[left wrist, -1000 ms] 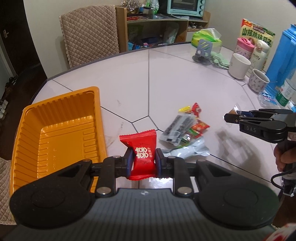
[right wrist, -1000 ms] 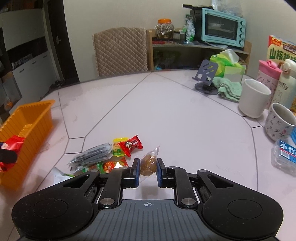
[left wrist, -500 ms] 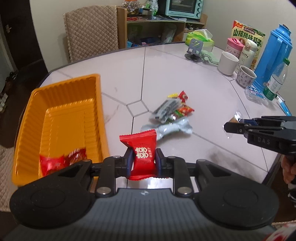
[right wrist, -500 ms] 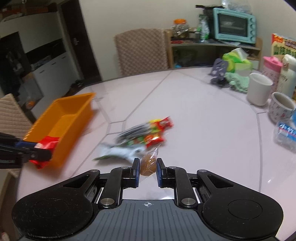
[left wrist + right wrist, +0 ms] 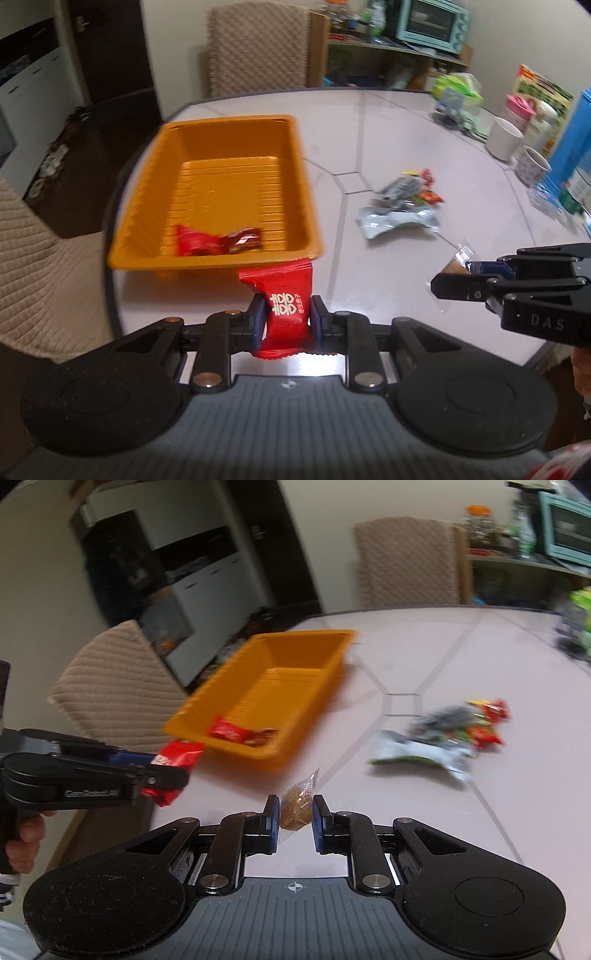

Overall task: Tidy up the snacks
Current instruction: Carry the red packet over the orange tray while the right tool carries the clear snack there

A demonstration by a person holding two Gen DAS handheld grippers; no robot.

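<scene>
Left wrist view: a red foil candy packet with white characters (image 5: pixel 286 308) is clamped in the left gripper (image 5: pixel 286 319), just short of the orange ribbed plastic tray (image 5: pixel 236 122), where red wrapped candies (image 5: pixel 218 240) are lodged.

Right wrist view: a clear-wrapped brown sweet (image 5: pixel 295 805) is pinched by the right gripper (image 5: pixel 294 821) above the pale tiled table (image 5: pixel 424 653); a loose pile of snack packets (image 5: pixel 443 734) is seen right of the tray.

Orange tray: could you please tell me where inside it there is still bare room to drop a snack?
The orange tray is bare across its far end and middle. Only the near end is crowded, where red wrapped snacks lie against the near wall.
</scene>
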